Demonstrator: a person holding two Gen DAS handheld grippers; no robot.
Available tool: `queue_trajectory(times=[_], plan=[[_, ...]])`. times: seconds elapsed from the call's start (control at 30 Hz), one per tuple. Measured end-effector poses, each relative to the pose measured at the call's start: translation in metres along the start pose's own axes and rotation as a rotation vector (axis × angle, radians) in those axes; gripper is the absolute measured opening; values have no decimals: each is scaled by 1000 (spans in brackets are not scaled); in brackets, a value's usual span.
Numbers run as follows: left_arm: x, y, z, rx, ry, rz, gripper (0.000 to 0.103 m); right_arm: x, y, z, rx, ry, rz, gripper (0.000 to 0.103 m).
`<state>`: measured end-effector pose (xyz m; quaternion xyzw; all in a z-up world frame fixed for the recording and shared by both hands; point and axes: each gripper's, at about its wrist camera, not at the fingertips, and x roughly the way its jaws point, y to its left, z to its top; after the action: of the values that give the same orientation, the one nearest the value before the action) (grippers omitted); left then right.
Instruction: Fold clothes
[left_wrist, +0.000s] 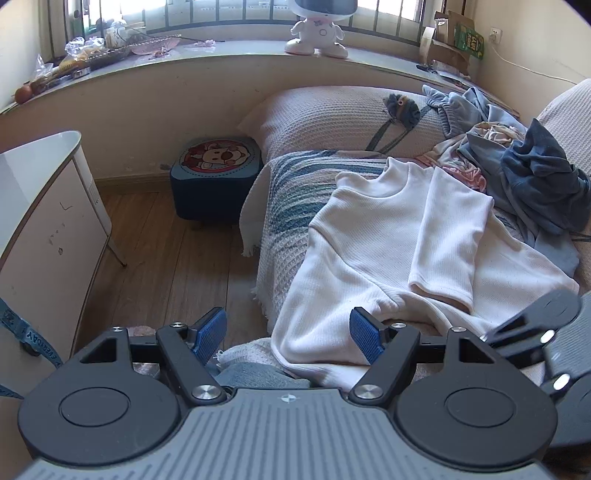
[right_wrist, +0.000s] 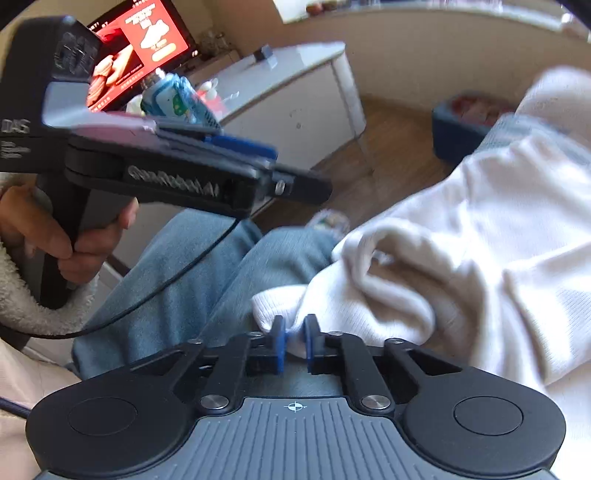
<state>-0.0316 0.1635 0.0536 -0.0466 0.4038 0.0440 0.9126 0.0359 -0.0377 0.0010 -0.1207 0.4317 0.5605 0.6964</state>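
Note:
A white long-sleeved top (left_wrist: 373, 251) lies spread on the sofa, one sleeve (left_wrist: 450, 229) folded across its chest. My left gripper (left_wrist: 291, 336) is open and empty, hovering at the top's lower left hem. In the right wrist view, my right gripper (right_wrist: 294, 343) is shut on a bunched corner of the white top (right_wrist: 461, 251) and lifts it over the person's jeans. The left gripper also shows in the right wrist view (right_wrist: 240, 162), held in a hand at upper left. The right gripper's body shows at the left wrist view's right edge (left_wrist: 546, 332).
A pile of blue and grey clothes (left_wrist: 517, 170) lies at the sofa's back right. A striped throw (left_wrist: 295, 206) covers the seat. A blue stool (left_wrist: 218, 177) stands on the wood floor, a white cabinet (left_wrist: 44, 221) to the left. The person's jeans-clad legs (right_wrist: 207, 280) lie below the grippers.

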Motion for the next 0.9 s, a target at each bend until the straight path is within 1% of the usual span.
queue_trajectory(times=[0.07, 0.17, 0.23, 0.3, 0.37, 0.43, 0.5, 0.53, 0.57, 0.6, 0.67, 0.8, 0.9], plan=[[0, -1, 3, -1, -6, 2, 72, -20, -7, 5, 8, -58, -47, 7], [2, -7, 9, 13, -26, -11, 72, -69, -30, 9, 50, -164, -150, 6], [7, -15, 14, 29, -31, -33, 72, -108, -50, 9, 85, -234, -243, 6], [12, -25, 20, 47, -33, -56, 71, -143, -69, 4, 124, -295, -355, 6], [21, -38, 26, 75, -31, -81, 71, -171, -93, -5, 194, -328, -449, 6], [30, -52, 32, 106, -28, -103, 71, -186, -116, -20, 284, -353, -558, 7], [40, -66, 37, 134, -22, -120, 71, -189, -137, -36, 372, -373, -684, 14], [44, -71, 39, 146, -18, -126, 71, -189, -144, -43, 415, -381, -732, 16], [49, -76, 41, 157, -13, -131, 71, -188, -148, -49, 449, -384, -759, 20], [52, -79, 43, 164, -8, -135, 71, -187, -151, -54, 473, -381, -764, 24], [60, -86, 46, 177, 3, -144, 72, -183, -156, -63, 492, -361, -737, 24], [77, -91, 52, 164, 36, -156, 72, -166, -154, -71, 442, -281, -720, 32], [90, -91, 58, 142, 47, -158, 72, -157, -154, -74, 415, -250, -703, 32]])
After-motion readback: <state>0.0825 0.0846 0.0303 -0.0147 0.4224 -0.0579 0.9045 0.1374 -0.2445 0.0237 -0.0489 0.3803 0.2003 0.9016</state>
